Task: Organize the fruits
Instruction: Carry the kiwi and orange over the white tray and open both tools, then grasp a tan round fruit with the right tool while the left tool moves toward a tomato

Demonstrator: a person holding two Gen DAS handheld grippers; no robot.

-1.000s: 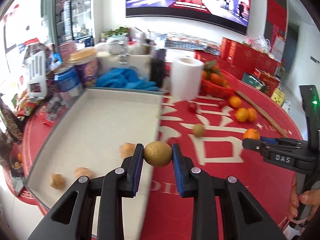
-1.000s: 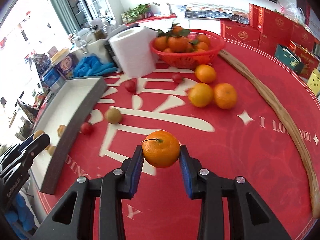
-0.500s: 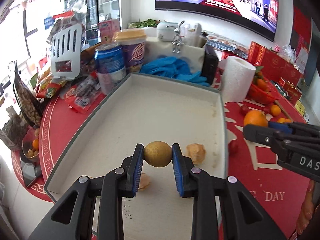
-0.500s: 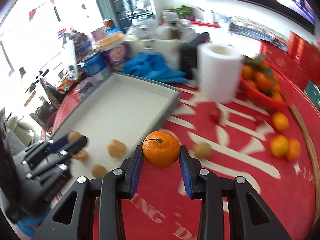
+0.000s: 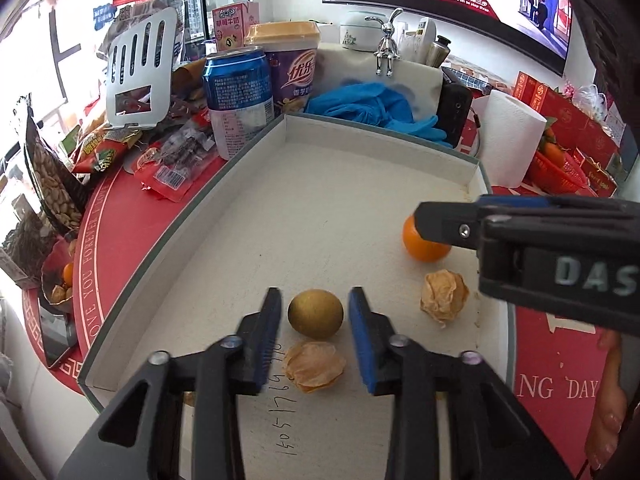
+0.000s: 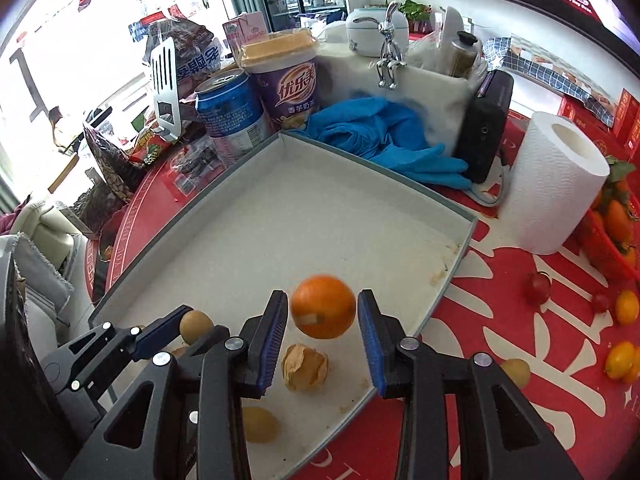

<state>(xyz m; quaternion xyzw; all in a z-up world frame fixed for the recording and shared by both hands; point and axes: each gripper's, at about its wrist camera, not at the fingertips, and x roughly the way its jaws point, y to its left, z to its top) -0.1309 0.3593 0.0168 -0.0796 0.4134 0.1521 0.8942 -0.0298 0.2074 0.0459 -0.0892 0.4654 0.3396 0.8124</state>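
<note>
Both grippers' jaws have just been opening. Left gripper (image 5: pixel 314 314), spread, released the round olive-brown fruit (image 5: pixel 315 313); right gripper (image 6: pixel 323 314), spread, released the smooth orange (image 6: pixel 323 306) over the white tray (image 5: pixel 320 200) at centre frame.

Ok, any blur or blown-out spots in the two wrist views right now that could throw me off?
Right wrist view: the orange between the open right tool is smeared by motion blur, while the tray stays sharp. Both views: the windows at left are blown out white and the fisheye bends the tray's edges. Left wrist view: the brown fruit is crisp, with a soft shadow.
</note>
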